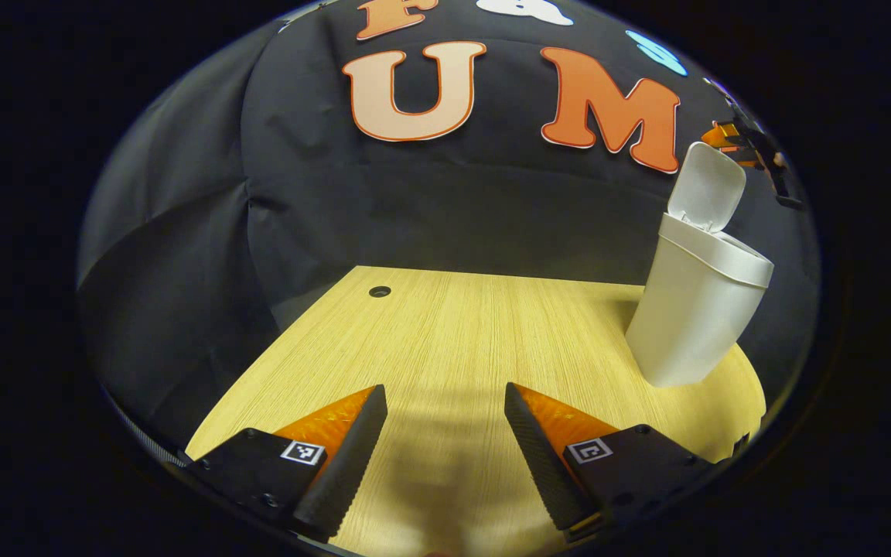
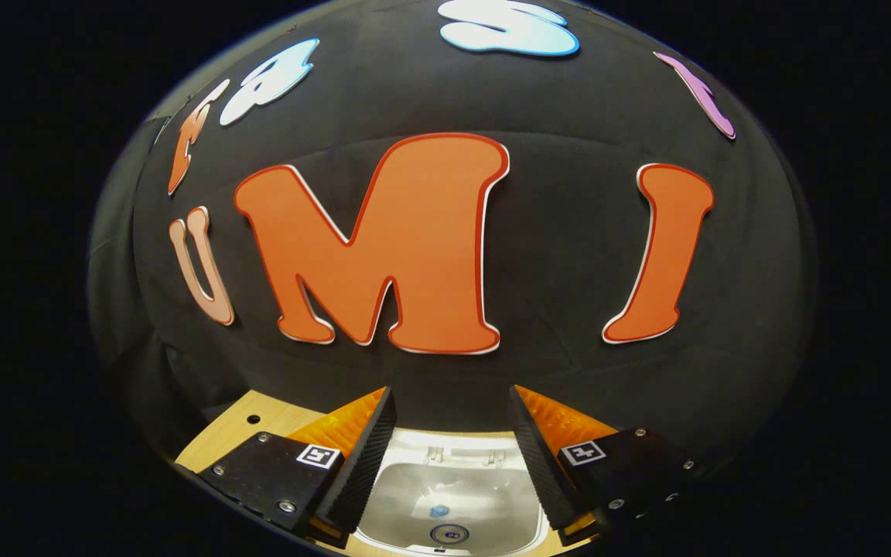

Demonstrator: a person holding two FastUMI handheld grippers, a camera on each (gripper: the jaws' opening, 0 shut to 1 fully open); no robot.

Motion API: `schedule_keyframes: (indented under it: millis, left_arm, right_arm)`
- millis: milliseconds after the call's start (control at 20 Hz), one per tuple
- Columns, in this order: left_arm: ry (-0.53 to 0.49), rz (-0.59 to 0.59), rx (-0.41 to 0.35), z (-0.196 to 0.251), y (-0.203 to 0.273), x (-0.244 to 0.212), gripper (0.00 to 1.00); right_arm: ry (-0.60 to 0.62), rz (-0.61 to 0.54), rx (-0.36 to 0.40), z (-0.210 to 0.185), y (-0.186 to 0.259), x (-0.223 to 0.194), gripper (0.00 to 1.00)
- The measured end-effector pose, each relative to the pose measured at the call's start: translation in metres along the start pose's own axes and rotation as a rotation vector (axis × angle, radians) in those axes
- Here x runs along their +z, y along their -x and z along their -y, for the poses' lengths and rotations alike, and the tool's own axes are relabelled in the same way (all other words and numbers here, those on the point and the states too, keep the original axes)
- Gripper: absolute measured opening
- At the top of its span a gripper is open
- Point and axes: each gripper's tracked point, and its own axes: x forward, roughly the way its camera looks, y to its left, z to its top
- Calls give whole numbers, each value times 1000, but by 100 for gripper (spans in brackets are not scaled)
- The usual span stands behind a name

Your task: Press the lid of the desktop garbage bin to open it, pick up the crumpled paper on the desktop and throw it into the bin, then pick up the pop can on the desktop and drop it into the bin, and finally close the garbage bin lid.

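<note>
Wooden desktop (image 1: 453, 340) holds 1 garbage bin (image 1: 693, 309), lid (image 1: 707, 186) raised

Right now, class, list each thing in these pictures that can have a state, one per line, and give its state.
Bin: upright on the desk.
Bin lid: flipped up, open.
Pop can: lying inside the bin.
Left gripper: fingers apart, holding nothing.
Right gripper: fingers apart, empty, above the bin's opening.
</note>
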Motion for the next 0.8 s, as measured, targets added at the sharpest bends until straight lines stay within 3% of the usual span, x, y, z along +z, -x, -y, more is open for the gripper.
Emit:
schedule_keyframes:
  millis: [250, 800]
  left_arm:
    - [-10, -3, -17, 1, 1, -1, 98]
    - [-49, -18, -61, 18, -3, -1, 98]
  right_arm:
    - [37, -60, -1, -4, 6, -41, 88]
    - [1, -138, -11, 4, 21, -92, 89]
